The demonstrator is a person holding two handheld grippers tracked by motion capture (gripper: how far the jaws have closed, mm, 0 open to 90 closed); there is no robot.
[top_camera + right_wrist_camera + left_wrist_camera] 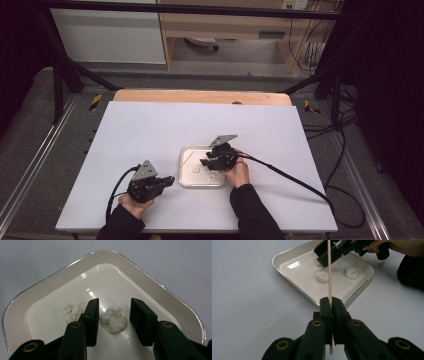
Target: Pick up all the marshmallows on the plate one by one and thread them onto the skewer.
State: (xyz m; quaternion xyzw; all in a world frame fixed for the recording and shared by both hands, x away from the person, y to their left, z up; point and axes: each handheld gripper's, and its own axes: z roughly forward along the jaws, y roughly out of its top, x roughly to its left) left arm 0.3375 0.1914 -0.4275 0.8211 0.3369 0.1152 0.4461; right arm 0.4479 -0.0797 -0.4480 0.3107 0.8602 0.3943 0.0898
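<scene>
Worktop (150,130): white sheet, wood edge showing at 12 o'clock. Person's forearms enter from 6 o'clock.

Tray (186,167): shallow, white, rounded corners, lying just right of worktop centre. Holds small white puffy pieces, look like popcorn or dough curls. Three count in the left gripper view.

Left tongs (331,305): at about 8 o'clock from the tray, off its rim, jaws pressed together and clamped on a thin wooden skewer (329,270). The skewer runs from the jaws out over the tray, its far end pointing toward the right tongs.

Right tongs (113,320): down inside the tray at its 3 o'clock side, jaws apart and straddling one white piece (113,319). A gap shows on both sides, wider on the right, so the pads do not press it. A second white piece (72,311) lies just outside the left-hand jaw, close to touching it.

Step in hand, as judged: picking one piece to thread on the skewer. Grasp not made yet.

Next move calls for: closing gently on the straddled piece, since it looks soft and crushable, without nudging its neighbour; then lifting and lining it up with the skewer tip, left tongs holding steady.
</scene>
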